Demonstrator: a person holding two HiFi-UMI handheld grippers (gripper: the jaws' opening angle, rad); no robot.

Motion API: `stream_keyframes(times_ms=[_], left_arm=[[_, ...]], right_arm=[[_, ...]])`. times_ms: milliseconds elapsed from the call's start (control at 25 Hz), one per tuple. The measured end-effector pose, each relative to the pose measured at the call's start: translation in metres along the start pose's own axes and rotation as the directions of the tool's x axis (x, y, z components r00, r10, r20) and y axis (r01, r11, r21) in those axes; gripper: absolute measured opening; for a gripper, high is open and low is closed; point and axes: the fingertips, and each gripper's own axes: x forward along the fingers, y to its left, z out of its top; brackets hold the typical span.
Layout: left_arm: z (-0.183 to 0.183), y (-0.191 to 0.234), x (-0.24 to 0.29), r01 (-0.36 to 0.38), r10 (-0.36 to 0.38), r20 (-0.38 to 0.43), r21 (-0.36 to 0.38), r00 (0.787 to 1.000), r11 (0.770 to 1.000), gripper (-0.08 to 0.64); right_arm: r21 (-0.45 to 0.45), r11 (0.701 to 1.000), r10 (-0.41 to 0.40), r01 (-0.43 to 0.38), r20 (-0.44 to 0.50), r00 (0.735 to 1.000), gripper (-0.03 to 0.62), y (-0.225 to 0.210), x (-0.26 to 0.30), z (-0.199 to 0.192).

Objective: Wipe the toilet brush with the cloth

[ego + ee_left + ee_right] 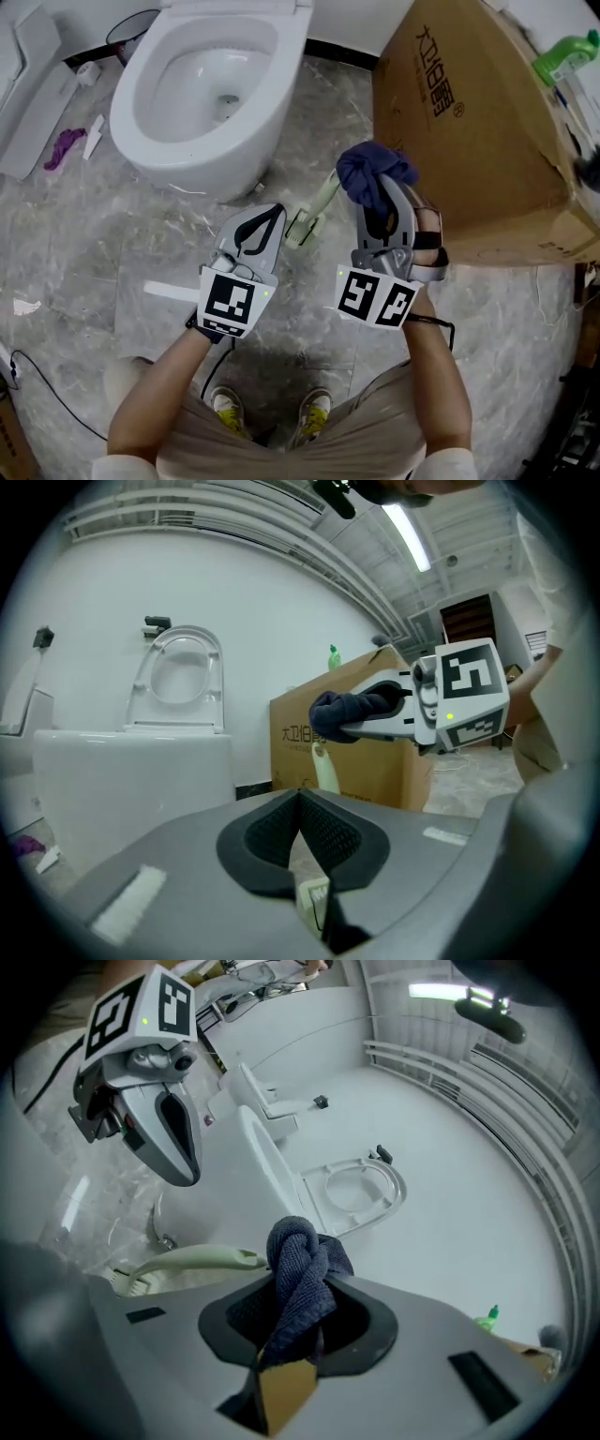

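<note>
Right tongs [382,192] up front, clamped tight on a bunched dark blue cloth [373,171], and the pale green toilet brush [194,1255] is right there at it.
Cloth bulges out past the tips of those tongs, and the tip of the brush's curved handle comes up against its fold. The bristle head sits lower, just beside the left tongs [277,212], over the grey marble floor [112,262] in front of the white toilet bowl [202,84]. On the left tongs the jaws are drawn together, with a pale bit of the brush showing through the slit between them, and whether they pinch it I can't tell. Big brown cardboard box [469,131] stands off to the right, near the cloth.
</note>
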Motion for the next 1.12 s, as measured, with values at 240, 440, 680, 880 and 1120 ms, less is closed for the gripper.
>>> stream_keyframes(times_ms=[240,440,680,880,1120], left_arm=[[-0.012,-0.008,0.000,0.027,-0.027,-0.020,0.008,0.999,1.000,0.002],[-0.014,-0.002,0.000,0.016,-0.016,-0.025,0.005,1.000,1.000,0.002],[-0.013,0.000,0.000,0.015,-0.015,-0.021,-0.002,1.000,1.000,0.002],[-0.013,0.001,-0.001,0.012,-0.012,-0.021,-0.001,1.000,1.000,0.002],[-0.011,0.005,-0.001,0.009,-0.009,-0.007,-0.029,1.000,1.000,0.002]], right_arm=[[-0.032,0.999,0.016,-0.017,-0.032,0.999,0.106,0.007,0.006,0.001],[-0.055,0.997,0.055,-0.057,-0.032,0.998,0.106,0.019,0.005,0.006],[-0.084,0.990,0.112,-0.116,-0.051,0.992,0.104,0.037,0.003,0.002],[-0.113,0.977,0.171,-0.178,-0.073,0.983,0.104,0.055,-0.002,-0.002],[-0.141,0.956,0.245,-0.259,-0.105,0.964,0.104,0.080,-0.007,-0.009]])
